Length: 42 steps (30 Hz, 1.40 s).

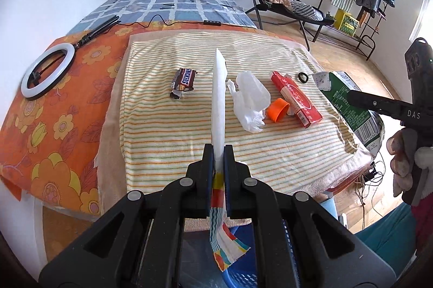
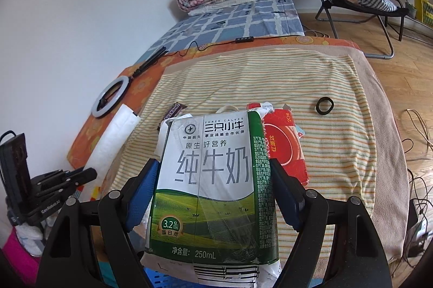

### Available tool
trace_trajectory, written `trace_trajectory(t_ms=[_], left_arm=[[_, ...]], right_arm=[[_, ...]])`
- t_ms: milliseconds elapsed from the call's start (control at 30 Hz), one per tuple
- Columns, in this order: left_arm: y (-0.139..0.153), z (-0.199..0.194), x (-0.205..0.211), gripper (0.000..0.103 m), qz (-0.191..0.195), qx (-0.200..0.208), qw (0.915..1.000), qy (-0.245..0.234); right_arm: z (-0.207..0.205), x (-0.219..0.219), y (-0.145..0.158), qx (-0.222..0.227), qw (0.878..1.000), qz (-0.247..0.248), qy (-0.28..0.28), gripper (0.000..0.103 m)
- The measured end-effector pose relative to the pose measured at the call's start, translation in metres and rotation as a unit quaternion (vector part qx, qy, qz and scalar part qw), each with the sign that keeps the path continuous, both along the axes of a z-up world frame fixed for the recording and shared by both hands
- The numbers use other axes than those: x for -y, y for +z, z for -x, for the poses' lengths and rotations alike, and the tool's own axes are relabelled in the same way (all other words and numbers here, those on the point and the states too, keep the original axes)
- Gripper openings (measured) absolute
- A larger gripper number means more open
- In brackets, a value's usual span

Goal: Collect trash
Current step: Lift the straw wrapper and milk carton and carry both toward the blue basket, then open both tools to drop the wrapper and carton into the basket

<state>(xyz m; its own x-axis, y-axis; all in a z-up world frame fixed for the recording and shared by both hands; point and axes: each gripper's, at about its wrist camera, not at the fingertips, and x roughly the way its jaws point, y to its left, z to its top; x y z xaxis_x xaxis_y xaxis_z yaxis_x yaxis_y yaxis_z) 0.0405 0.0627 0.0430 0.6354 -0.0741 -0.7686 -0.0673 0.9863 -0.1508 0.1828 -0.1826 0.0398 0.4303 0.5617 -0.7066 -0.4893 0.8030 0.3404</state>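
Jaws of the left gripper (image 1: pixel 218 152) are fully closed on a flattened paper wrapper (image 1: pixel 219 98), white above the pads and brightly patterned below, its long axis running straight out along the fingers. The right gripper (image 2: pixel 216 179) stands wide, its blue pads pressed on the two sides of a green-and-white milk carton (image 2: pixel 213 179) held upright and lifted off the bed. Directly beneath both grippers, at the bottom edge of each view, shows a blue basket (image 1: pixel 238 277); by my reading that is where the held pieces go, so the coming move is mostly downward, with no reach outward. Farther out on the striped towel (image 1: pixel 167 142) lie the rest: a chocolate bar wrapper (image 1: pixel 184 82) on the left gripper's side, then a crumpled white plastic bag (image 1: pixel 250 101), an orange cap (image 1: pixel 277 109), a red box (image 1: pixel 296 98) and a black ring (image 1: pixel 302 77) toward the right gripper's side.
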Motion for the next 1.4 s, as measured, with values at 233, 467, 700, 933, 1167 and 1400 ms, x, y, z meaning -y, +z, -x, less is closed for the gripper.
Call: trace_trajectory(t_ms=[233, 467, 700, 933, 1167, 1400], left_arm=[[-0.007, 0.049, 0.021, 0.005, 0.011, -0.015, 0.9996, -0.019], [-0.02, 0.086, 0.046, 0.005, 0.019, -0.034, 0.9984, -0.043], [-0.043, 0.108, 0.066, 0.005, 0.028, -0.067, 0.9953, -0.065], [-0.078, 0.12, 0.085, 0.005, 0.028, -0.111, 0.9899, -0.084], [-0.107, 0.122, 0.094, 0.005, 0.026, -0.146, 0.9845, -0.093], [-0.133, 0.115, 0.091, 0.005, 0.026, -0.177, 0.9796, -0.091]], right_arm=[[0.055, 0.016, -0.014, -0.01, 1.0, 0.017, 0.017, 0.08], [0.102, 0.027, -0.03, -0.017, 0.998, 0.039, 0.035, 0.08], [0.135, 0.028, -0.056, -0.028, 0.996, 0.074, 0.048, 0.08], [0.156, 0.025, -0.078, -0.033, 0.993, 0.095, 0.058, 0.08], [0.166, 0.016, -0.101, -0.043, 0.989, 0.123, 0.077, 0.08], [0.172, 0.008, -0.125, -0.06, 0.982, 0.147, 0.097, 0.08]])
